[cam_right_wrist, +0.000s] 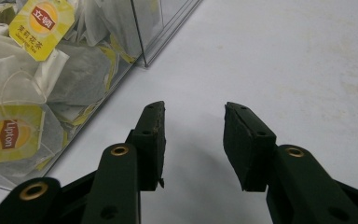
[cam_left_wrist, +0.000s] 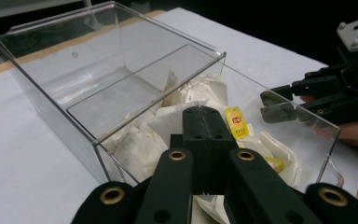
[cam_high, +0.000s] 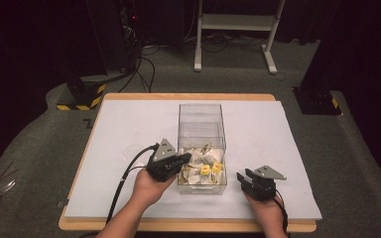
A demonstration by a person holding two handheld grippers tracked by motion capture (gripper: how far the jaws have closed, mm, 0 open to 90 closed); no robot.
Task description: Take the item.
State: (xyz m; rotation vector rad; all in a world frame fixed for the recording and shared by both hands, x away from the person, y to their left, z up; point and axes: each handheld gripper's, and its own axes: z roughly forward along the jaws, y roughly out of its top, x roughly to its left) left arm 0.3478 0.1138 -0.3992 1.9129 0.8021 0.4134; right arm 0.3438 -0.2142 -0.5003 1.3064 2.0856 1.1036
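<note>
- Clear square plastic box [cam_high: 202, 144] at table centre, on white table sheet [cam_high: 119, 129]; white paper tea bags [cam_high: 198, 166] heaped in its near half.
- Left black two-jaw gripper [cam_left_wrist: 206, 122] with jaws pressed together, nothing seen between them, just over the bags; in high view at the box's 9 o'clock edge.
- Right black two-jaw gripper [cam_right_wrist: 193, 142] with jaws apart and empty, on the sheet at the box's 4 o'clock.
- Yellow printed tags: two [cam_high: 211, 169] in high view; lettering readable only in right gripper view.
- Bag count hard to tell, overlapping.

High view overhead facing forward, gripper views close (sharing clear box [cam_high: 202, 144]).
</note>
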